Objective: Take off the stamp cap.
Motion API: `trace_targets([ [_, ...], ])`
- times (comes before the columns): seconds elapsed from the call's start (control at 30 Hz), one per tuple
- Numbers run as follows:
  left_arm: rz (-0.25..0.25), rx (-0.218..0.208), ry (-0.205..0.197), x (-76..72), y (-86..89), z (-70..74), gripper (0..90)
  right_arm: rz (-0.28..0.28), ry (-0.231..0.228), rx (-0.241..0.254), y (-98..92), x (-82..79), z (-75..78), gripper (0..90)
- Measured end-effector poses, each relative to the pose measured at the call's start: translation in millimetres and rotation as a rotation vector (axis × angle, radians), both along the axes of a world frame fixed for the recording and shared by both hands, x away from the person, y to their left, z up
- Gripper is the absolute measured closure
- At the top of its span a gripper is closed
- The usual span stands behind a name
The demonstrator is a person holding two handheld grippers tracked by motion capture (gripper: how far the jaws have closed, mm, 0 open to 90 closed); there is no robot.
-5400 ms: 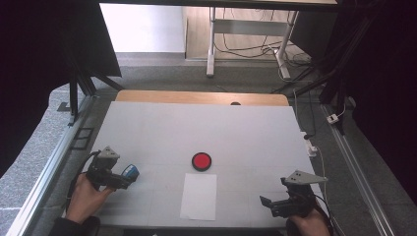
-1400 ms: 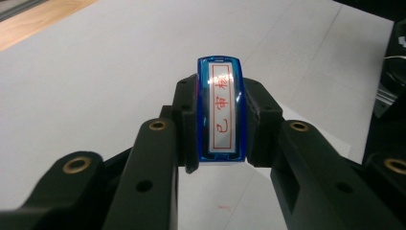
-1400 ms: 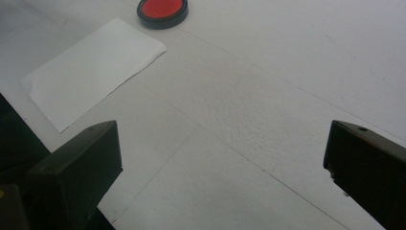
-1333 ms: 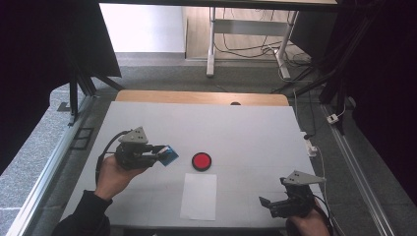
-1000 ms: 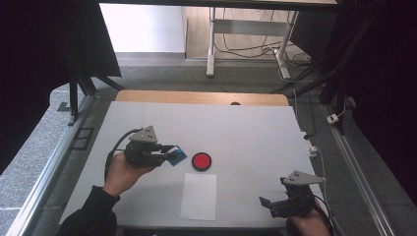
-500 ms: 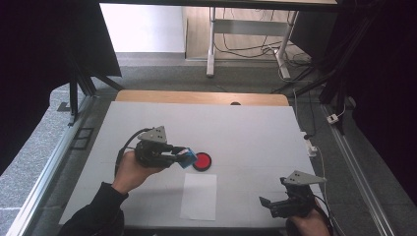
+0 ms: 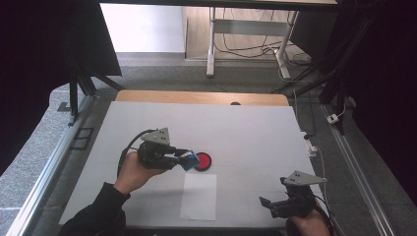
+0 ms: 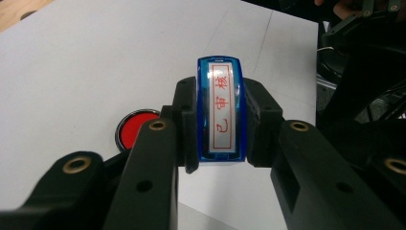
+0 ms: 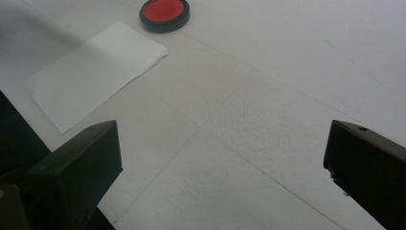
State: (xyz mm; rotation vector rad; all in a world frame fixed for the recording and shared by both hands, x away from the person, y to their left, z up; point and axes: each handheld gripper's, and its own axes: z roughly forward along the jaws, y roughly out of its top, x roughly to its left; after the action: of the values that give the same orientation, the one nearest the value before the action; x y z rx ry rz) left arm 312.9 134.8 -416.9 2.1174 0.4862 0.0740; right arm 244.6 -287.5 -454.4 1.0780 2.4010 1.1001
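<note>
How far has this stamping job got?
Done: the left gripper has the blue stamp clamped between its jaws. In hand: the stamp sits at the edge of the red ink pad, seemingly about to ink. Left: the white paper looks blank. The right gripper waits open at the table's near edge.

Stamp (image 8: 220,110): glossy see-thru blue plastic body, smooth white label w/ red print. Left hand-held gripper (image 8: 218,143): matt black plastic jaws w/ brass-looking metal inserts, pressed on both sides of the stamp. Right hand-held gripper (image 9: 220,177): same matt black plastic. Ink pad (image 9: 164,14): shiny black rim, flat red inside. Paper sheet (image 9: 95,72): plain matt white, smooth. Table (image 7: 246,132): matt white cover, finely grainy up close; bare wood strip at far edge.
</note>
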Motion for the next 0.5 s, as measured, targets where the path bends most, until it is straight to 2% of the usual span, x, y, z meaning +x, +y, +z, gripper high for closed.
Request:
trace_targets([
  [0.23, -0.005, 0.003, 0.010, -0.3, 1.6, -2.8, 70.4, 0.032, -0.016, 0.030, 5.3, -0.1, 2.2, 0.0],
  [0.27, -0.004, 0.002, 0.012, -0.5, 1.5, -3.4, 70.4, 0.053, -0.031, 0.033, 10.0, -0.3, 3.4, 0.0],
  [0.4, -0.013, 0.005, 0.015, -1.6, 1.1, -4.5, 70.5, 0.091, -0.043, 0.048, 18.2, 0.8, 5.3, 0.0],
  [0.5, -0.019, 0.003, 0.015, -2.2, 1.3, -4.2, 70.4, 0.139, -0.053, 0.040, 26.9, 3.9, 7.5, 0.0],
])
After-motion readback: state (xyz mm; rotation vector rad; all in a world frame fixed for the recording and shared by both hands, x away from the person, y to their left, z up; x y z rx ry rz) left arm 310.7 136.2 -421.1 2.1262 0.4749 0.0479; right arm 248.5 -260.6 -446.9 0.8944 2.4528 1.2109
